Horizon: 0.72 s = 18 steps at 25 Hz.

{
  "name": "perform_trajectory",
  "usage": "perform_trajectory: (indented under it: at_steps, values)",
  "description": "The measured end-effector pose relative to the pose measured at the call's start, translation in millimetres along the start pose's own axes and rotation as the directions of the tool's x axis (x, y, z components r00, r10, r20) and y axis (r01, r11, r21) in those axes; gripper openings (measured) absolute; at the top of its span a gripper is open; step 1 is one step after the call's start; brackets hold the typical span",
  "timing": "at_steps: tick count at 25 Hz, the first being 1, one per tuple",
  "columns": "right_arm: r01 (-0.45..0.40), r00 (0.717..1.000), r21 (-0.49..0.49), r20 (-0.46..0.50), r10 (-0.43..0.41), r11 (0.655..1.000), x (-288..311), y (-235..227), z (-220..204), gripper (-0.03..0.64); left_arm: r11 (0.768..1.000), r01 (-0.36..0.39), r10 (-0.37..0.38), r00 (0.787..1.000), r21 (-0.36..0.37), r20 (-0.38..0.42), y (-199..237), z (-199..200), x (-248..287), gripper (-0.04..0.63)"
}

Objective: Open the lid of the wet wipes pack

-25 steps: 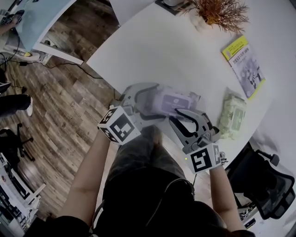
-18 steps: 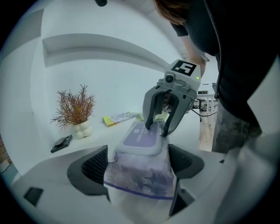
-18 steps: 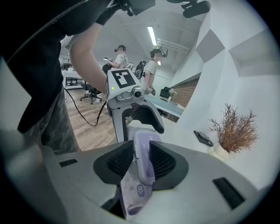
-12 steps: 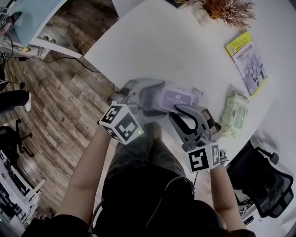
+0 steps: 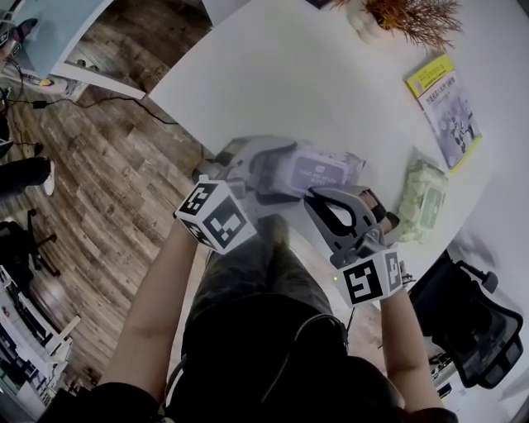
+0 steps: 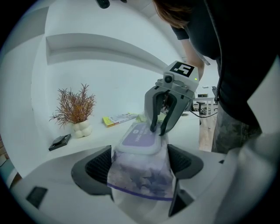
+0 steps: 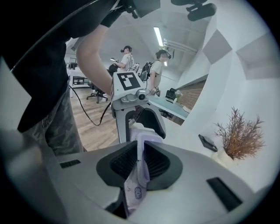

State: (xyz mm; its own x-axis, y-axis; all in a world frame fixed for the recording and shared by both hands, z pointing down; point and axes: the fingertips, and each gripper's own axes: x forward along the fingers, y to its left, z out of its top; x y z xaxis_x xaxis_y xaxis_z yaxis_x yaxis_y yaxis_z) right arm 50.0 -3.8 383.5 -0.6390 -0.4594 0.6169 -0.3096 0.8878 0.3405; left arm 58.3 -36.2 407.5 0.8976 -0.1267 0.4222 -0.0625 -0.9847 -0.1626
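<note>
The wet wipes pack (image 5: 318,172) is purple, with a pale flip lid (image 6: 138,136) on top. It is held in the air over the near edge of the white table (image 5: 289,83). My left gripper (image 5: 277,173) is shut on the pack's sides, its body (image 6: 140,173) filling the space between the pads. My right gripper (image 5: 331,197) meets the pack from the other end. Its jaws have just been closing, and in the right gripper view (image 7: 141,159) the pads pinch the lid's edge and the film end. The lid lies flat on the pack.
A green wipes pack (image 5: 417,198) lies at the table's right edge, with a yellow booklet (image 5: 442,103) beyond it. At the far side are a dried plant in a white vase (image 5: 405,16) and a small black object (image 6: 59,142). An office chair (image 5: 471,330) stands at the lower right.
The right gripper's jaws have narrowed from wide open onto the pack's near end. Both hands have stayed in place, with a slight roll.
</note>
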Motion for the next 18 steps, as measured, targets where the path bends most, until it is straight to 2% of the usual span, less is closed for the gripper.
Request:
perform_trajectory:
  at_steps: [18]
  values:
    - [-0.014,0.999,0.057,0.035,0.012,0.998,-4.3,-1.3,8.1,0.029,1.000,0.005,-0.004,1.000,-0.011,0.019,1.1,0.8,-1.2,0.406]
